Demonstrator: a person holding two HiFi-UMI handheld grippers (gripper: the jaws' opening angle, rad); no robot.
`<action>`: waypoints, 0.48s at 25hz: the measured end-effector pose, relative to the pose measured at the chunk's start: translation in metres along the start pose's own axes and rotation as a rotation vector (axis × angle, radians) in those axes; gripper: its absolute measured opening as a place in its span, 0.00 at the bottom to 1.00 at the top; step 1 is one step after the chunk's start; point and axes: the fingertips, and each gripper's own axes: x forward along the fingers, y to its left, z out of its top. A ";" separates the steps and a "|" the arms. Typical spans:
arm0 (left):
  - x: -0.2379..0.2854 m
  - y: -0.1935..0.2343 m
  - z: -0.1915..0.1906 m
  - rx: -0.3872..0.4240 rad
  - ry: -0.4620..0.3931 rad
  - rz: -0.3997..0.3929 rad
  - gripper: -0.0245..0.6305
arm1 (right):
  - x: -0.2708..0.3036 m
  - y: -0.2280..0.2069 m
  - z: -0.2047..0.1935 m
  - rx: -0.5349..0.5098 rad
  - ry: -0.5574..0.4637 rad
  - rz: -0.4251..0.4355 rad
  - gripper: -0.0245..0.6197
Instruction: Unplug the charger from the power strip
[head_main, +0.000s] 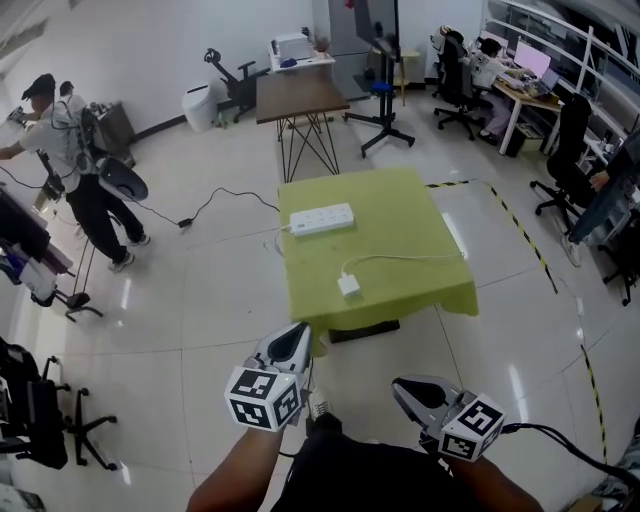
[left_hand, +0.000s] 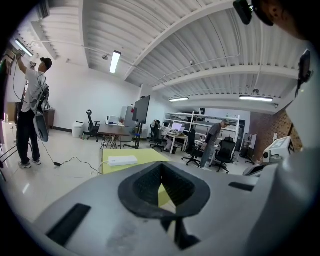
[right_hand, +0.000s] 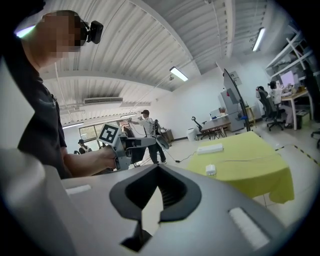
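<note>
A white power strip (head_main: 320, 218) lies at the far side of a small table with a yellow-green cloth (head_main: 400, 215); its cord runs off the left edge to the floor. A small white charger block (head_main: 349, 285) lies nearer me, apart from the strip, and its thin cable curves to the right. Both grippers hang well short of the table, over the floor. My left gripper (head_main: 298, 334) and my right gripper (head_main: 402, 388) are both shut and hold nothing. The left gripper view shows the strip (left_hand: 122, 160) beyond the shut jaws. The right gripper view shows the strip (right_hand: 210, 148), the charger (right_hand: 210, 169) and the left gripper (right_hand: 153, 142).
A person (head_main: 70, 160) stands at the far left with a black cord (head_main: 215, 200) trailing across the floor. Behind the yellow table stand a brown table (head_main: 300, 97) and a rolling stand (head_main: 385, 90). Black-and-yellow tape (head_main: 520, 235) marks the floor at right, where people sit at desks.
</note>
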 end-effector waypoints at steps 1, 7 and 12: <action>-0.002 -0.001 0.000 0.001 0.001 0.002 0.05 | 0.000 0.001 0.001 -0.003 -0.002 0.003 0.04; -0.011 -0.001 0.001 0.005 -0.012 0.023 0.05 | -0.004 0.001 0.002 -0.017 -0.012 0.011 0.04; -0.018 -0.002 0.006 0.010 -0.024 0.038 0.05 | -0.007 0.003 0.005 -0.020 -0.026 0.014 0.04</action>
